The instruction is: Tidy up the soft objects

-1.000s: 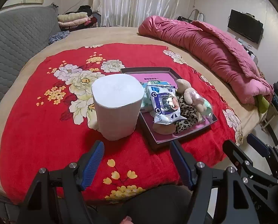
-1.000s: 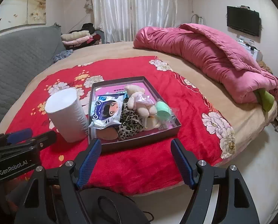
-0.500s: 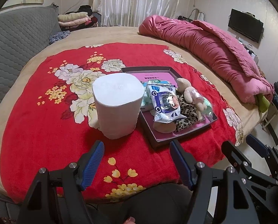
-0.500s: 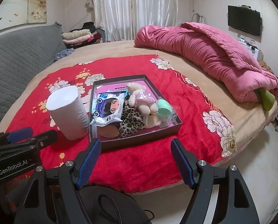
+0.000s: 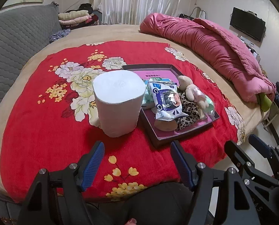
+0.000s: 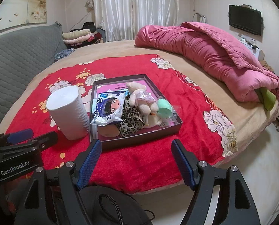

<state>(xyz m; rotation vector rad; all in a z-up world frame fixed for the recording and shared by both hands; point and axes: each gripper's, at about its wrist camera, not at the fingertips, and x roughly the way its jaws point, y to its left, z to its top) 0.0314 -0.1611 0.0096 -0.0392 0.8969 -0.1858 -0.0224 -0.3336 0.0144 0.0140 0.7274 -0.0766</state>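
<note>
A white paper roll (image 5: 118,101) (image 6: 69,112) stands upright on the red floral blanket (image 5: 45,123), just left of a dark tray (image 5: 188,131) (image 6: 139,142). The tray holds a blue-white packet (image 5: 166,103) (image 6: 108,110), a cream plush toy (image 5: 192,93) (image 6: 139,97), a leopard-print cloth (image 6: 130,121), a mint-green item (image 6: 164,108) and a tan pad (image 5: 165,125). My left gripper (image 5: 137,161) is open and empty, short of the roll. My right gripper (image 6: 136,159) is open and empty, short of the tray's near edge.
A rolled pink quilt (image 6: 205,56) lies along the right of the bed. A grey quilted headboard (image 5: 13,41) is at the left, folded clothes (image 6: 79,36) behind it. The bed edge and floor (image 6: 252,159) are at the right.
Both grippers have moved slightly forward toward the roll and tray; both stay open. The objects have not moved.
</note>
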